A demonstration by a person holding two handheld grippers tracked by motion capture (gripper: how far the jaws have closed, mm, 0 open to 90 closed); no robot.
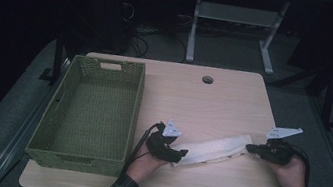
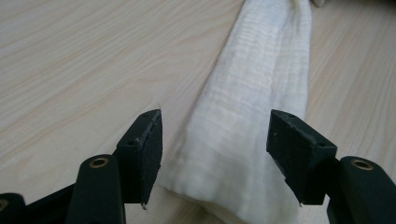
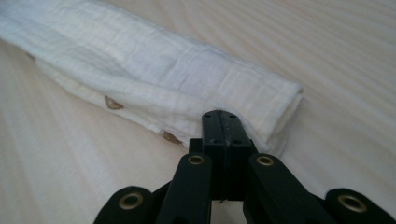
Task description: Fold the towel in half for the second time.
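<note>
A long folded white cloth [image 1: 214,149] lies on the light wooden table [image 1: 214,101], running from lower left to upper right. My left gripper [image 1: 182,154] stands open at its left end. In the left gripper view the cloth [image 2: 252,116] lies between the two spread jaws of that gripper [image 2: 215,135], and neither pad presses on it. My right gripper [image 1: 249,148] is shut at the cloth's right end. In the right gripper view that gripper's [image 3: 219,116] closed tips meet the near folded edge of the cloth [image 3: 140,70], which has small brown marks. Whether a fold is nipped is hidden.
An empty green woven basket [image 1: 75,160] stands on the left part of the table, close to my left hand. A round cable hole [image 1: 207,79] sits near the table's far edge. Beyond the table, in a dark room, stands a white desk frame [image 1: 238,13].
</note>
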